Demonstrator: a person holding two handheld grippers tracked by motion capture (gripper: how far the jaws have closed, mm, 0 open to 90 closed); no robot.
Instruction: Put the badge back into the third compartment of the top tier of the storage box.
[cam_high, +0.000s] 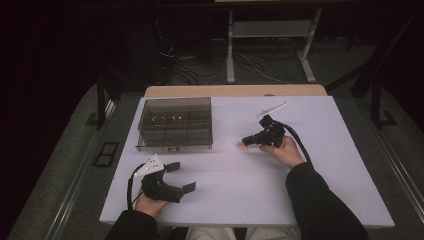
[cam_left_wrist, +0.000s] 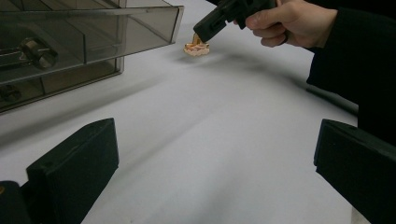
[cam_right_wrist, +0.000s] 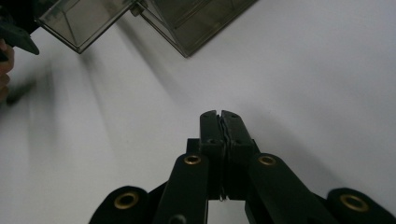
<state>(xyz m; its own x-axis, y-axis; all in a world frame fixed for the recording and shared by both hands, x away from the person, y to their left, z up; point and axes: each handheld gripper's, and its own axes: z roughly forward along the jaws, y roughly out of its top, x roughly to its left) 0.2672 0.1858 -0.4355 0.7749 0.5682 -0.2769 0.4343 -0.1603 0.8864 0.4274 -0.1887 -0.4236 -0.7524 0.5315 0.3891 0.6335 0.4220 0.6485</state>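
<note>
A smoky clear box (cam_high: 175, 124) with compartments sits toward the desk's (cam_high: 320, 180) far left corner, one drawer (cam_left_wrist: 93, 32) pulled out. The right gripper (cam_high: 246, 142), mid-desk, has its jaws pressed together on a small orange piece (cam_left_wrist: 196, 48) touching the desk. The left gripper (cam_high: 181, 177), near the front edge, is spread wide and empty.

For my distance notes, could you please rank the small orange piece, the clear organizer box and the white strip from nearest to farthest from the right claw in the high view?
1. Small orange piece, at the right claw tips.
2. White strip, just behind, toward the table's far edge.
3. Clear organizer box, off to the left.
</note>
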